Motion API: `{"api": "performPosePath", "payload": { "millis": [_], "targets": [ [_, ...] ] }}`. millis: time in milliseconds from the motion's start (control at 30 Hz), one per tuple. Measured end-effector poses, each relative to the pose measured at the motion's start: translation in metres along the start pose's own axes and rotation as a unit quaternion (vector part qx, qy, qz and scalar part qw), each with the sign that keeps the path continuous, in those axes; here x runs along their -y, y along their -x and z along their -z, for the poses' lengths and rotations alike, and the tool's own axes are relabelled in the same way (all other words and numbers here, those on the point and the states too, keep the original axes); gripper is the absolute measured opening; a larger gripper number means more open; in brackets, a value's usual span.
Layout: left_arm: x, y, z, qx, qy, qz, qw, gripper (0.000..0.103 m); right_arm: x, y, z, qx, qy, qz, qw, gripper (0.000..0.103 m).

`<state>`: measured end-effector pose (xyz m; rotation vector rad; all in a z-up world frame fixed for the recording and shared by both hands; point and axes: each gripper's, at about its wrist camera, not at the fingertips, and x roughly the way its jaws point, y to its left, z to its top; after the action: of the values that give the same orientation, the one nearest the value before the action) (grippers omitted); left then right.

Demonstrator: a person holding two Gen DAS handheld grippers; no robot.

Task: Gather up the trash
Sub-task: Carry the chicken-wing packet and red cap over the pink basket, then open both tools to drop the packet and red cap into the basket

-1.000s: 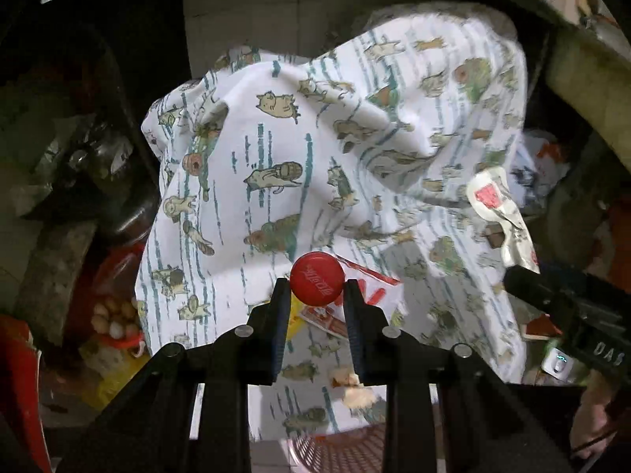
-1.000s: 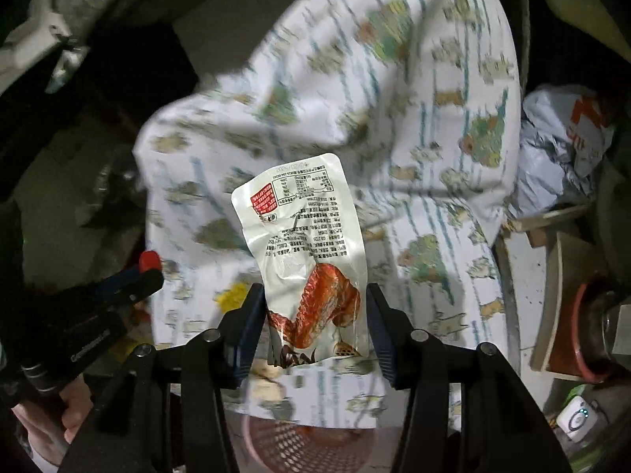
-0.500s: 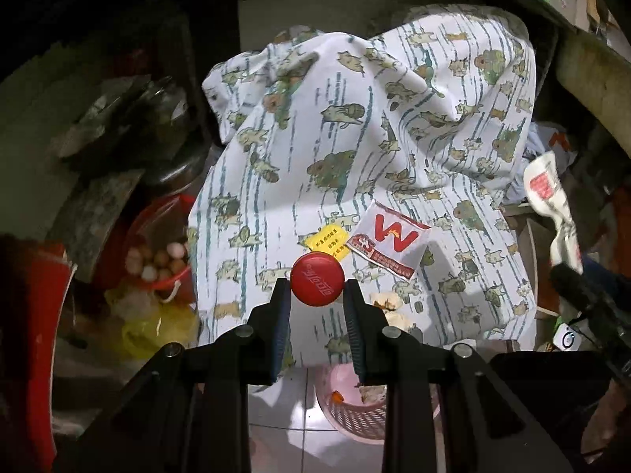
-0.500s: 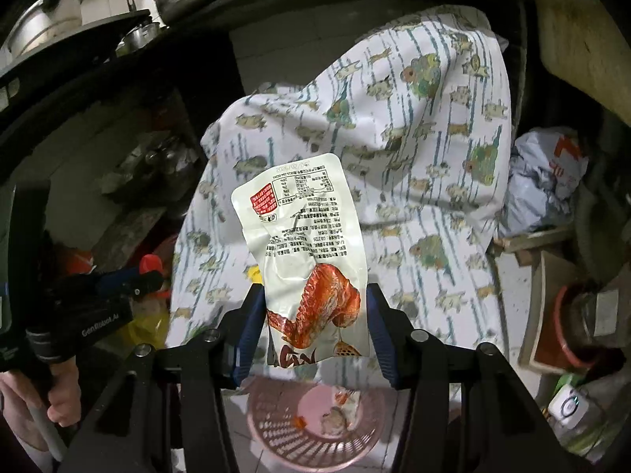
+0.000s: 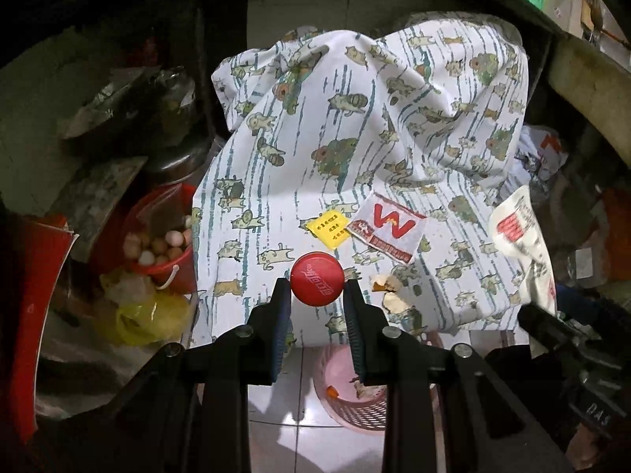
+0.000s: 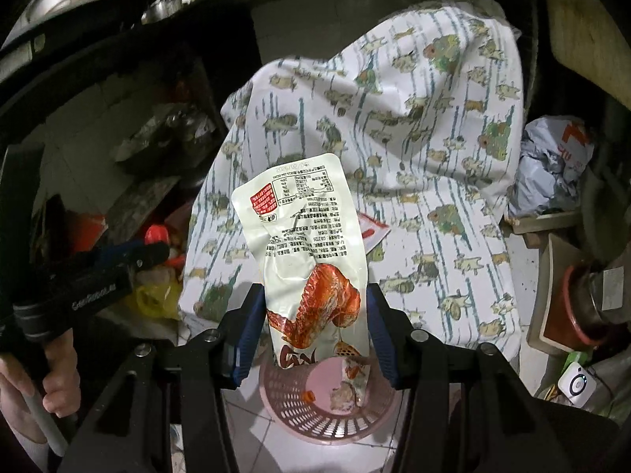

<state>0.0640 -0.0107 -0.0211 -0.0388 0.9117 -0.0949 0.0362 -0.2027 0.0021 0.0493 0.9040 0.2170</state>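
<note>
My left gripper is shut on a red bottle cap, held above the front edge of a cloth-covered table. My right gripper is shut on a white snack wrapper printed with an orange chicken wing; the wrapper stands upright between the pads. A pink perforated basket sits on the tiled floor below both grippers, also visible in the left wrist view as the basket, with some scraps inside. On the cloth lie a red-and-white wrapper, a yellow tag and crumpled scraps.
A red bucket of eggs and a yellow bag stand left of the table. A crumpled grey bag lies at the right. A dark shelf edge runs overhead. A person's hand holds the left gripper's handle.
Both grippers have drawn back from the cloth, each still holding its item. The table's front edge, the floor and the pink basket have come into view below them.
</note>
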Motion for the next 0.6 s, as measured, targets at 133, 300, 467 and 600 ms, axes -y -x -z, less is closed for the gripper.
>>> {"api": "performPosePath", "payload": {
  "millis": [133,300,467,600],
  "targets": [
    [-0.003,-0.016,0.005,-0.019,0.001,-0.012,0.9997,0.026,-0.004,-0.021,0.012,-0.037,0.012,0.003,0.999,0.053],
    [-0.010,-0.034,0.011,-0.041,0.010,-0.018,0.9989,0.026,-0.004,-0.055,0.030,-0.114,0.016,-0.022,0.993,0.053],
    [-0.018,-0.039,0.010,-0.044,0.025,-0.017,0.9986,0.026,-0.011,-0.094,0.059,-0.227,0.027,-0.067,0.971,0.054],
    [-0.016,-0.042,0.011,-0.043,0.022,-0.020,0.9986,0.026,-0.017,-0.120,0.085,-0.273,0.046,-0.050,0.960,0.054]
  ]
}}
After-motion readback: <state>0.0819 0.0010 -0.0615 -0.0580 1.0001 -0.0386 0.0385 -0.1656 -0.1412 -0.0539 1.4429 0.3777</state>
